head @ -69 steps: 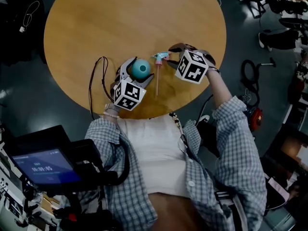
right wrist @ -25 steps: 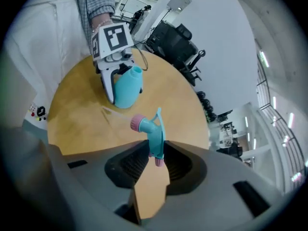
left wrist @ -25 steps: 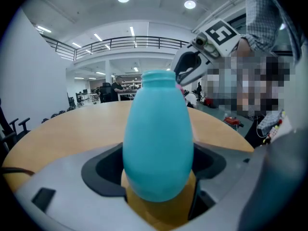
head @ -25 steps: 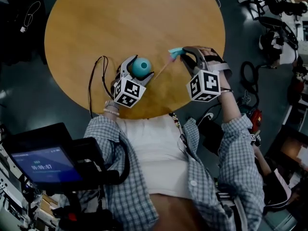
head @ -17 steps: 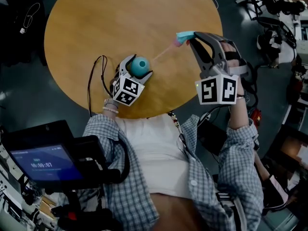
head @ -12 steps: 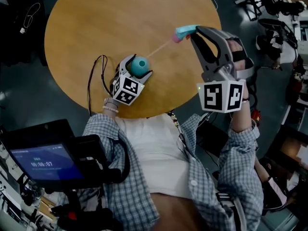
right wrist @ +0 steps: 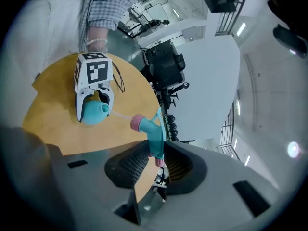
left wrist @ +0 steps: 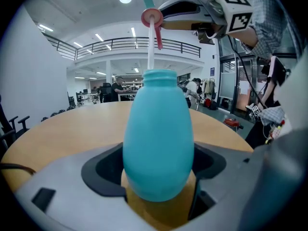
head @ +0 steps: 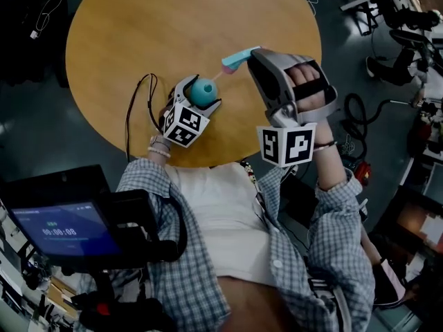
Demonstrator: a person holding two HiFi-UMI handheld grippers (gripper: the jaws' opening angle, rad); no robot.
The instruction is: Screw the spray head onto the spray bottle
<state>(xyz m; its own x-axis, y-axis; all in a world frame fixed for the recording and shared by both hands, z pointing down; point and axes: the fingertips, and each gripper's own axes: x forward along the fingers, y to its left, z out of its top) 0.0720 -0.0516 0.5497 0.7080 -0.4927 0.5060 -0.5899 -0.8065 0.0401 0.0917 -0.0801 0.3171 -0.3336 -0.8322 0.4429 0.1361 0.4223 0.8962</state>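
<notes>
A teal spray bottle [head: 203, 92] stands upright on the round wooden table [head: 138, 26], with my left gripper [head: 201, 95] shut on its belly. In the left gripper view the bottle [left wrist: 159, 143] fills the middle and its neck is open. My right gripper [head: 253, 54] hovers above and to the right, shut on the teal spray head [head: 235, 59]. The spray head [right wrist: 154, 136] sits between the ribbed pads, its pink collar [right wrist: 138, 123] pointing at the bottle [right wrist: 96, 112]. Its thin dip tube [left wrist: 151, 47] runs down into the bottle's mouth.
A black cable [head: 138, 113] loops on the table left of the left gripper. The table's near edge runs just below both grippers. A device with a lit screen [head: 62, 227] sits at lower left. Cables and gear [head: 360, 106] clutter the floor on the right.
The right gripper has risen and swung left with the spray head, turning as it went. The dip tube's end now meets the bottle's mouth. The left gripper and bottle stayed put.
</notes>
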